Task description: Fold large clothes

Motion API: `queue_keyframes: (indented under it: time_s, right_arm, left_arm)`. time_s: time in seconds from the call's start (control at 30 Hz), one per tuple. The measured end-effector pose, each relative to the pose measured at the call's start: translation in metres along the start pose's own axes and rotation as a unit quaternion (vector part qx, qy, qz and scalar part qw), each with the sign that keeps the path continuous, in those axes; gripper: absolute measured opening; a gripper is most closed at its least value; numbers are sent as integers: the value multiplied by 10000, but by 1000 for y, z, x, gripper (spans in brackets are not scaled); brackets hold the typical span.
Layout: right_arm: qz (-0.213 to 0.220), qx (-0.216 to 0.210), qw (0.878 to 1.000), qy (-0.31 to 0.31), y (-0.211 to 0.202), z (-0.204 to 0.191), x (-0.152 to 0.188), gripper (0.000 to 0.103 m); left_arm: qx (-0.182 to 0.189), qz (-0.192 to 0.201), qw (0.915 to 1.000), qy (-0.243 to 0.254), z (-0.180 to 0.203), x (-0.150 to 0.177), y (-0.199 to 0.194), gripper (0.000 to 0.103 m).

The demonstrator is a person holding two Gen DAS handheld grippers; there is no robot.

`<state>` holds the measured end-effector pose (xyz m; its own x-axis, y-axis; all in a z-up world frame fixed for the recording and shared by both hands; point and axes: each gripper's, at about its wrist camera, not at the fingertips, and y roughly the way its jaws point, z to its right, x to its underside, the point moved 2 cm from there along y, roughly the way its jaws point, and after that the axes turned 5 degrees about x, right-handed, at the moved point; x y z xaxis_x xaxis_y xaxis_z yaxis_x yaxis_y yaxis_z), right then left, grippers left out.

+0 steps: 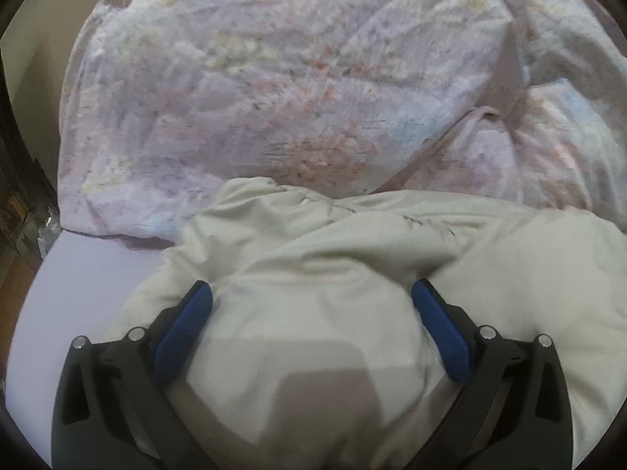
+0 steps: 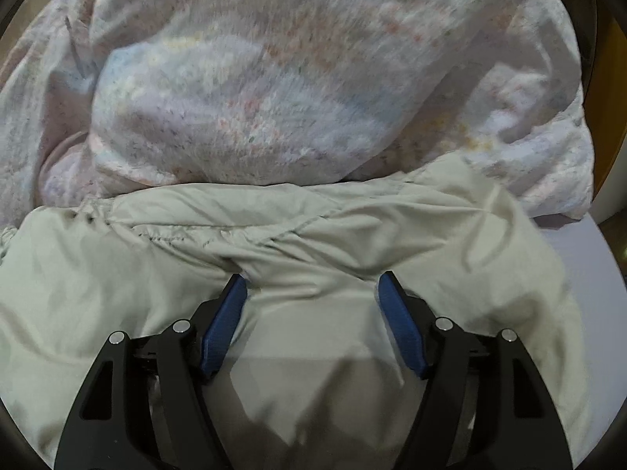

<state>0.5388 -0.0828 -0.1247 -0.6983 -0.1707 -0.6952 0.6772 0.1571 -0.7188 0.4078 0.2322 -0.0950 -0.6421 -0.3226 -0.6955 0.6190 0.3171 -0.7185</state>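
A pale cream garment [image 1: 352,250] with a gathered stitched seam lies crumpled on a lilac bed sheet [image 1: 86,274]. My left gripper [image 1: 311,293] is open, its blue pads [image 1: 184,329] spread wide just above the cloth, nothing between them. In the right wrist view the same garment [image 2: 274,219] fills the lower half. My right gripper [image 2: 311,282] is open too, its blue pads [image 2: 399,321] either side of a fold, resting on or just over the fabric.
A rumpled pastel floral quilt [image 1: 274,90] is heaped behind the garment and also shows in the right wrist view [image 2: 274,70]. The bed's left edge and dark furniture [image 1: 19,203] lie at left. A wooden frame [image 2: 603,58] stands at right.
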Motion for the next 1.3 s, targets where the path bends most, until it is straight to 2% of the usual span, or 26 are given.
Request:
queue_keyframes:
  time_s: [0.13,0.23,0.4,0.6,0.8,1.07,1.2,1.3]
  right_arm:
    - [199,139,9996,130,-21,23,-1,72]
    - [282,384,9987,154,-23,37,-2,71]
    - [121,488,9984,258,-5,49,2,72]
    - [203,731,9970,126,10,44,6,76]
    - [76,541,9982,246,12,61,10,78]
    - [-53,508,9984,240,19,65,5,79]
    - [-96,544,9983,206,24,67,2,80]
    - [-133,649,9976,176,18,64,1,80]
  left_arm:
    - [83,203,9996,184,-6,0,-28,101]
    - [-31,322,9988,355,-10,2,-33,101]
    - [-57,267,9993,265,-19,12,-19,101]
    - [-18,287,9994,170,-25,13,-3,101]
    - [151,276,9995,6,-39,13,11,101]
    - [270,213,9994,-98,-51,16,28,101]
    - [248,198,9994,-104,-55,17,34,101]
    - [89,144,9998,-58,-47,14,27,101]
